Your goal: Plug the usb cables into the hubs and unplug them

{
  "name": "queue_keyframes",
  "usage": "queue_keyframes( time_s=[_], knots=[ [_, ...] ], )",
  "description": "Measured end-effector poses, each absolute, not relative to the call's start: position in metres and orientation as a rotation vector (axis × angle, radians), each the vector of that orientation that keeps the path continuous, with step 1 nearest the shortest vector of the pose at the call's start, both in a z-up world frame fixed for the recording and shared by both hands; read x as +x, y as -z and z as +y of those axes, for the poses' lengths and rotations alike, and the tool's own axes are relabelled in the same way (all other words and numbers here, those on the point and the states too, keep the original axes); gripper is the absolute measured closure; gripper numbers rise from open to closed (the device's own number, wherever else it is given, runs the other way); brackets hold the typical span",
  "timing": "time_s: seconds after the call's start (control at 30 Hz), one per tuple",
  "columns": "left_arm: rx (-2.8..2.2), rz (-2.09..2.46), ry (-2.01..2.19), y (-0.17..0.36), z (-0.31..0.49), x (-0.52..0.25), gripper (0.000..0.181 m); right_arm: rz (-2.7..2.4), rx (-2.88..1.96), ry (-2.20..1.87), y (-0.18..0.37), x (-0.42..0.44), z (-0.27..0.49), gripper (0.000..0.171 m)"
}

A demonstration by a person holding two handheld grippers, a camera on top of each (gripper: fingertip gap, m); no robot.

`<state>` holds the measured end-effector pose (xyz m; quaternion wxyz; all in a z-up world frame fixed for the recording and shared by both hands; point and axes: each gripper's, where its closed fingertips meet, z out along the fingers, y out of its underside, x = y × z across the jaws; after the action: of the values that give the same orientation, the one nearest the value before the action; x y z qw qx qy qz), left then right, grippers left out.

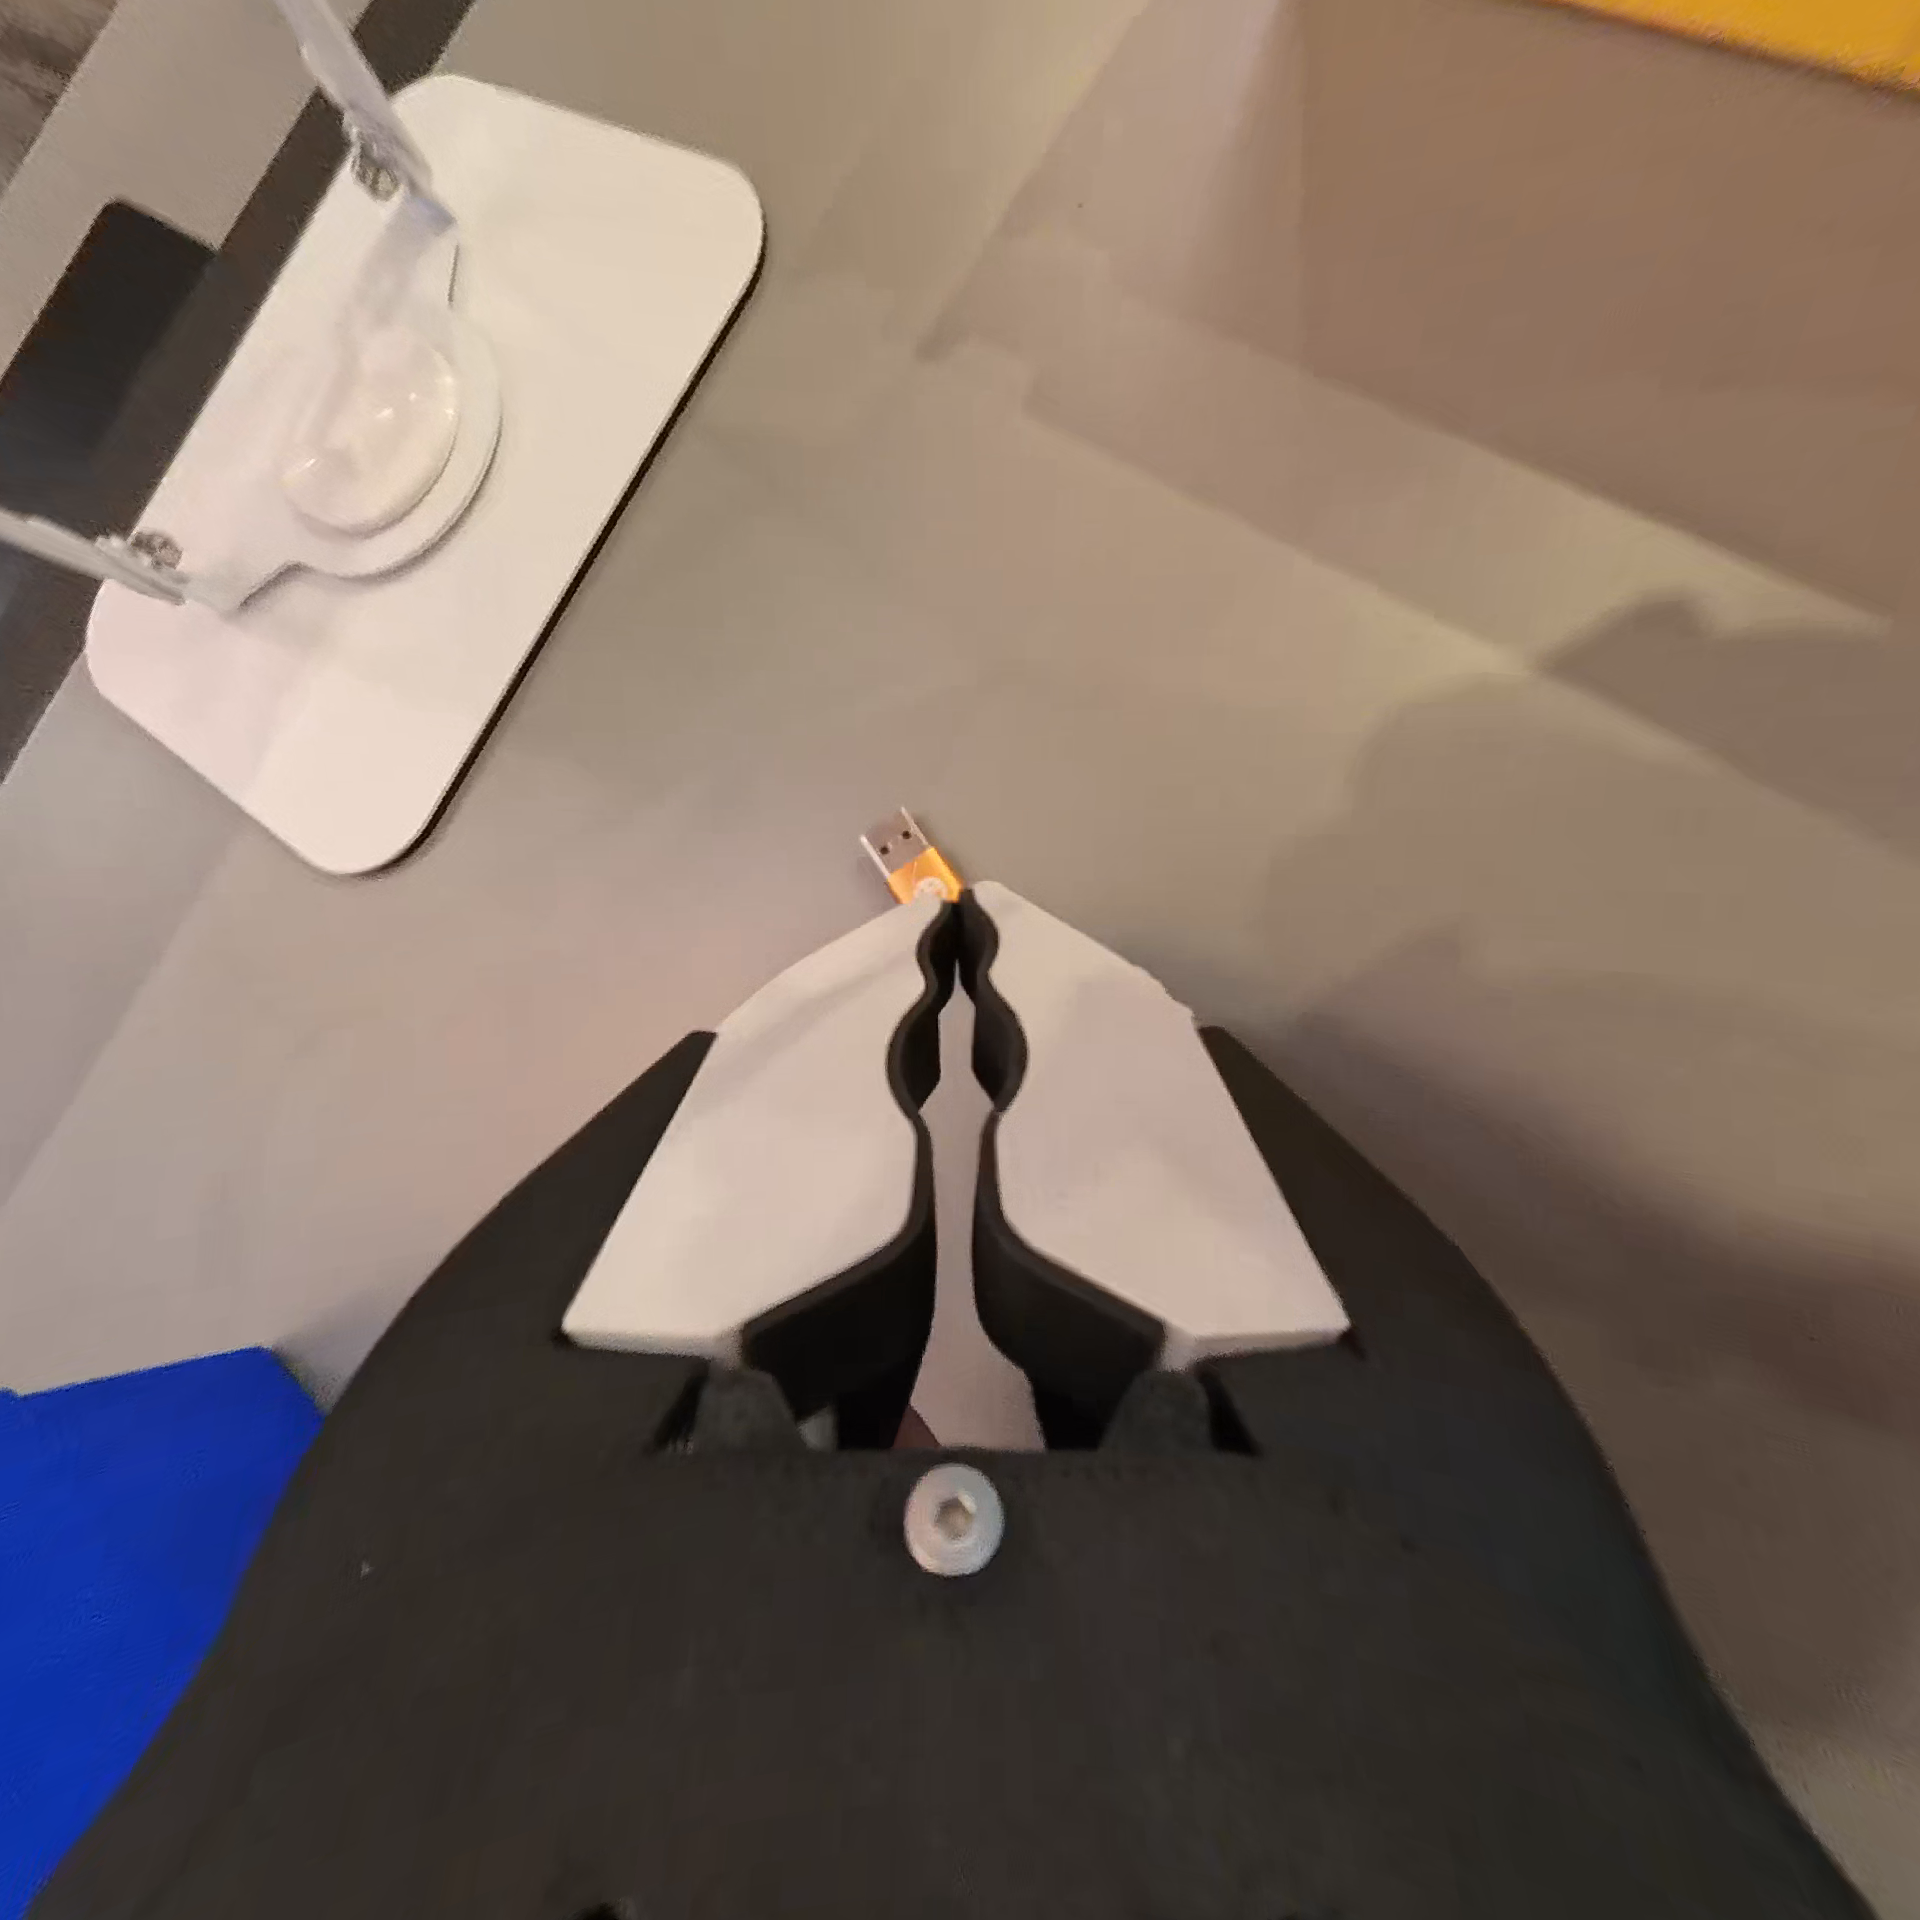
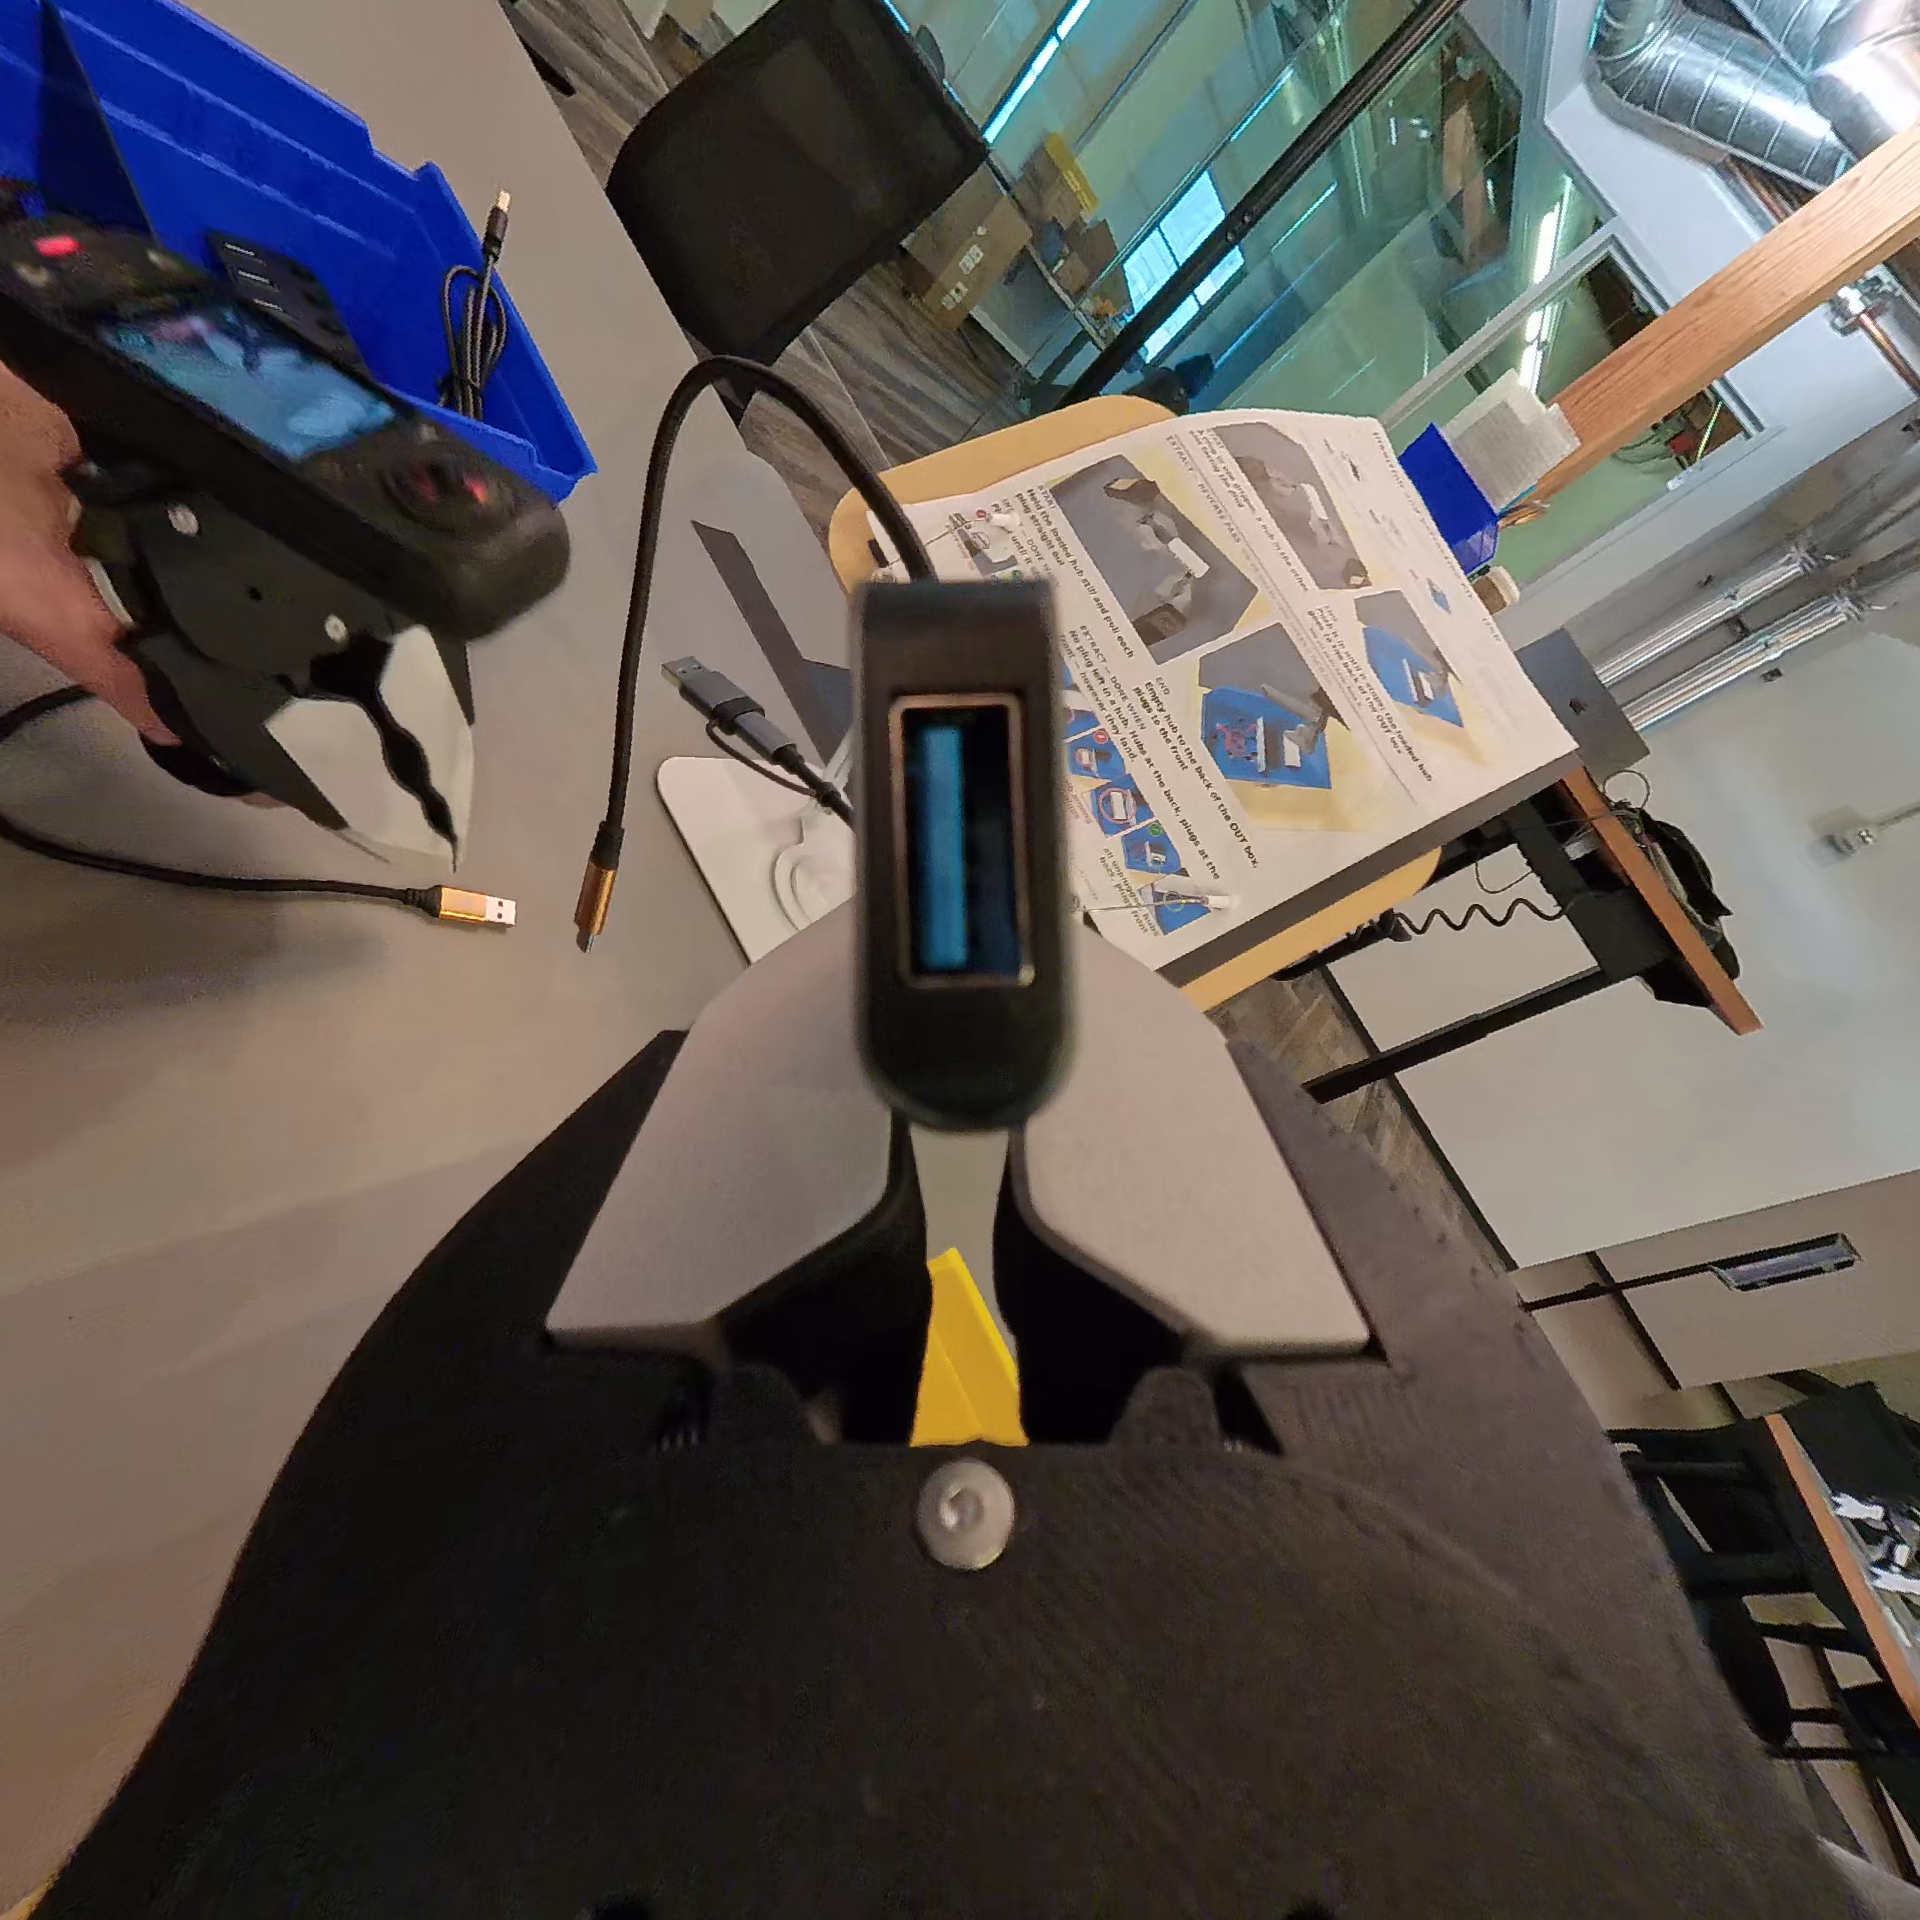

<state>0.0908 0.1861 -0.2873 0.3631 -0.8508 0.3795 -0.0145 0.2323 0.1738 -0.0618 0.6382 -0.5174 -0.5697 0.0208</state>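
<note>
In the left wrist view my left gripper (image 1: 956, 912) is shut, its pads meeting at the tips. An orange USB-A plug (image 1: 906, 862) lies on the grey table (image 1: 1143, 623) just beyond the tips. The right wrist view shows the same left gripper (image 2: 452, 847) above that plug (image 2: 473, 909), with the plug flat on the table and its black cable (image 2: 208, 878) running left. My right gripper (image 2: 956, 997) is shut on a black USB hub (image 2: 956, 842), whose blue port faces the camera. A black braided cable (image 2: 644, 520) arcs from behind the hub and ends in a copper plug (image 2: 597, 894).
A white stand base (image 1: 436, 468) with a clear arm sits at the table's left; it also shows in the right wrist view (image 2: 738, 831). A grey USB adapter (image 2: 717, 696) lies near it. A blue bin (image 2: 312, 208) holds cables. A printed sheet (image 2: 1299, 644) and a black chair (image 2: 790, 156) stand beyond. The gap from one gripper's tips to the other's is roughly 25 cm.
</note>
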Motion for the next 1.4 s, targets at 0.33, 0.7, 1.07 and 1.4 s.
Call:
queue_keyframes(
  time_s=[0.33,0.7,1.07,1.4],
  knots=[
    [-2.255,1.024,-0.152,0.320,0.199,0.089,0.167,-1.297,-1.194,-0.043,0.065,0.235,0.177,0.160],
    [-2.226,1.163,-0.245,0.319,0.198,0.081,0.165,-1.271,-1.185,-0.042,0.056,0.242,0.176,0.160],
    [-2.358,0.969,-0.050,0.322,0.200,0.073,0.167,-1.260,-1.169,-0.044,0.047,0.242,0.172,0.160],
    [-2.432,0.803,0.245,0.315,0.197,0.072,0.176,-1.239,-1.162,-0.049,0.041,0.247,0.172,0.160]
  ],
)
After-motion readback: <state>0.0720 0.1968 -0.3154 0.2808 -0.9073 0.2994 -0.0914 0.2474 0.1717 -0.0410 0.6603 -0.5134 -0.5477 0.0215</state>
